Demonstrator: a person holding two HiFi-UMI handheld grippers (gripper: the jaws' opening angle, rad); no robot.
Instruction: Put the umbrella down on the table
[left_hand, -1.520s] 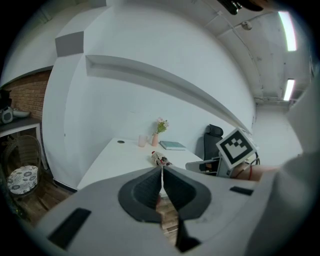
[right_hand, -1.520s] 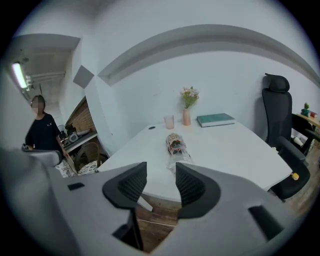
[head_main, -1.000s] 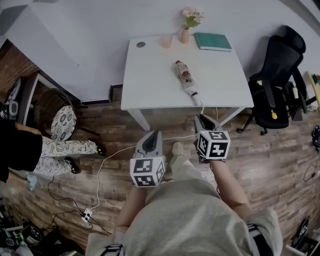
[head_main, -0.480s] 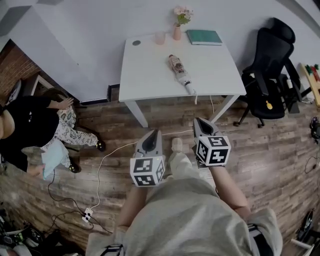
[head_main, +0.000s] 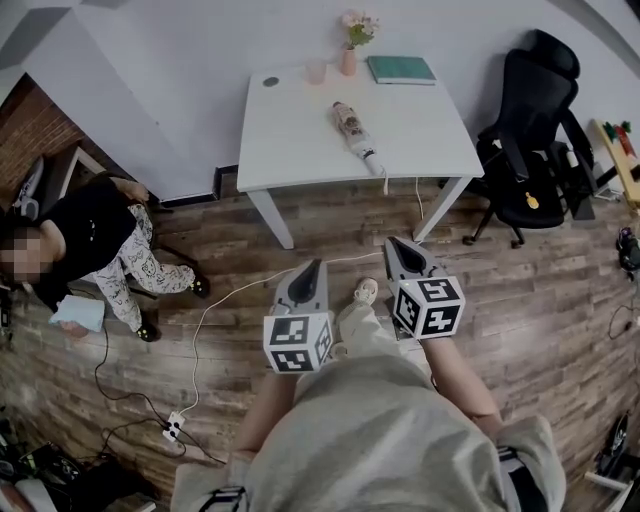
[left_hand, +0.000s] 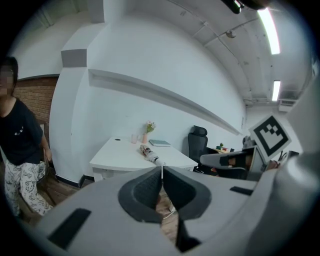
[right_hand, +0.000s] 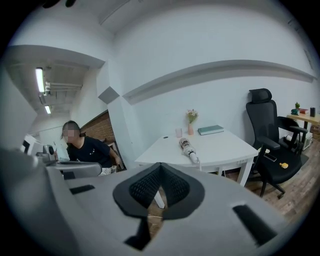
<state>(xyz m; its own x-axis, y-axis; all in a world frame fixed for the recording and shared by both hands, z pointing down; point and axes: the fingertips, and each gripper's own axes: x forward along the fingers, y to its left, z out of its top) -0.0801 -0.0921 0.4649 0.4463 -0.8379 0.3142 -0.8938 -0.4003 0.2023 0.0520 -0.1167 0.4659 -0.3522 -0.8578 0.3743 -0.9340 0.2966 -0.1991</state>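
The folded umbrella lies on the white table, its handle toward the front edge and a strap hanging over that edge. Both grippers hang over the wooden floor, well short of the table. My left gripper is shut with nothing in it, and my right gripper is shut and empty too. In the left gripper view the umbrella lies beyond the closed left gripper. The right gripper view shows the umbrella on the table past the closed right gripper.
A green book, a vase of flowers and a pink cup stand along the table's far edge. A black office chair is at the right. A person stands at the left. A white cable crosses the floor.
Both grippers have drawn back from the table, which now sits farther off. The umbrella stays on the table. The person at the left has risen and shifted.
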